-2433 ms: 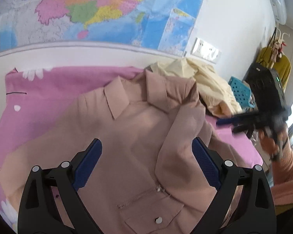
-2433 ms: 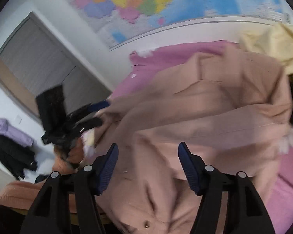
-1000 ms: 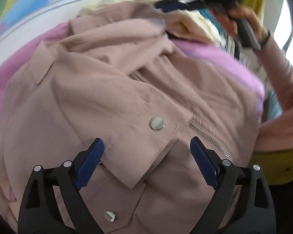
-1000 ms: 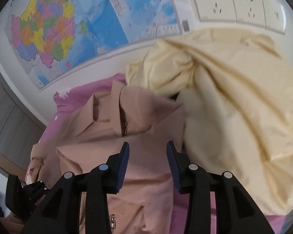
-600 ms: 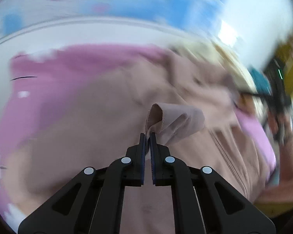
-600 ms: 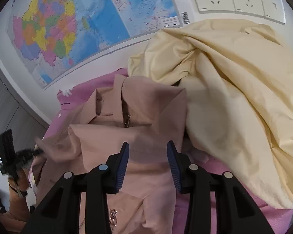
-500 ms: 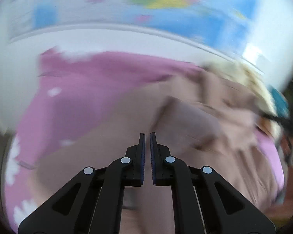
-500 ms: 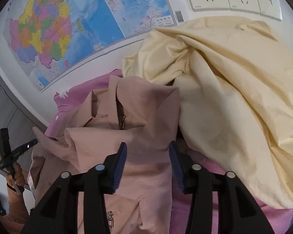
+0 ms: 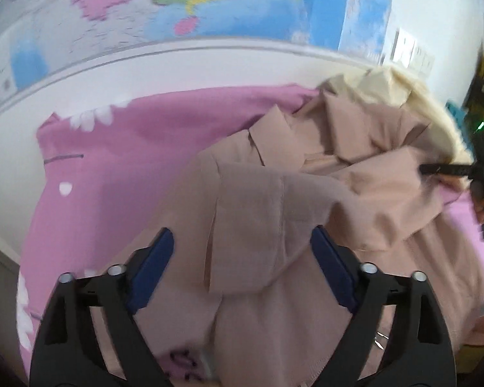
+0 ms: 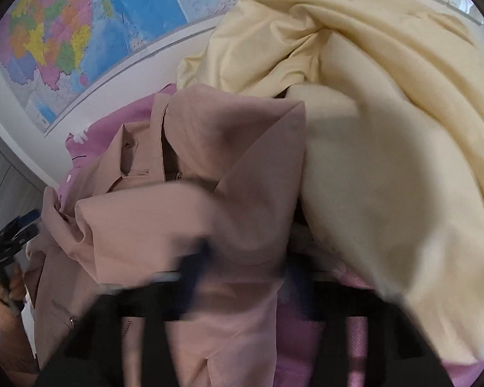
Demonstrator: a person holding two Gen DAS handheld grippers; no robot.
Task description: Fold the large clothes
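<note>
The left gripper point(image 9: 242, 267) was opening, its fingers point(image 9: 153, 266) apart over a folded sleeve of the jacket point(image 9: 274, 213), pads not pressing it. The right gripper point(image 10: 242, 274), blurred, was closing; its fingers straddled the jacket's edge, though a grip could not be told. Beyond lay a pink sheet point(image 9: 113, 161), and right of the right fingers a yellow cloth point(image 10: 387, 129).
</note>
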